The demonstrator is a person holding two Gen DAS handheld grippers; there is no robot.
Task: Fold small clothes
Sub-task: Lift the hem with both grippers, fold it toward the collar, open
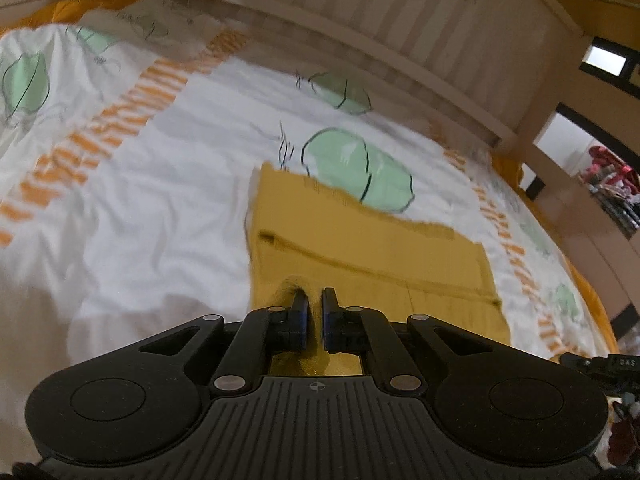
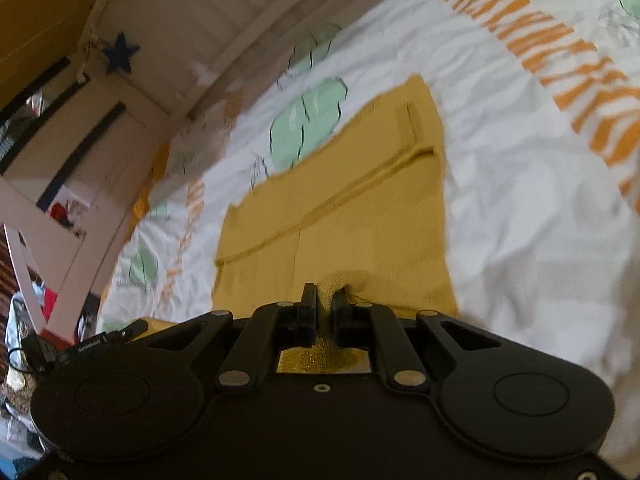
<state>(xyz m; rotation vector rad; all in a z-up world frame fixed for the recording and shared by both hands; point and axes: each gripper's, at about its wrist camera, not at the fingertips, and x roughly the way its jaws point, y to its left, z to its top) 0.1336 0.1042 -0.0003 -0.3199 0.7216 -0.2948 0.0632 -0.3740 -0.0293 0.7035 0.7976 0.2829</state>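
The mustard-yellow garment point(image 1: 360, 248) lies spread on the bed cover point(image 1: 140, 200), a white sheet printed with green shapes and orange bands, with a pale slatted bed frame point(image 1: 400, 40) beyond it. The left gripper point(image 1: 314, 300) has its jaws clenched on a pinch of the garment's near edge, close to its left side; the right gripper point(image 2: 325, 296) has its jaws clenched on a second pinch of the same near edge, toward the right side. The cloth bunches up around each set of jaws, which indicates a firm hold on both corners. The step in hand appears to be carrying the near edge over toward the far edge to make the first fold. To do it well, keep both grips closed throughout, lift the two corners together and at equal height, and hold them far enough apart that the edge between them stays taut without sagging. Carry the edge straight across, parallel to the seam point(image 2: 328, 200) running across the garment, and align corner to corner before lowering. Release only once the cloth lies flat; uneven travel is likely to skew the fold.
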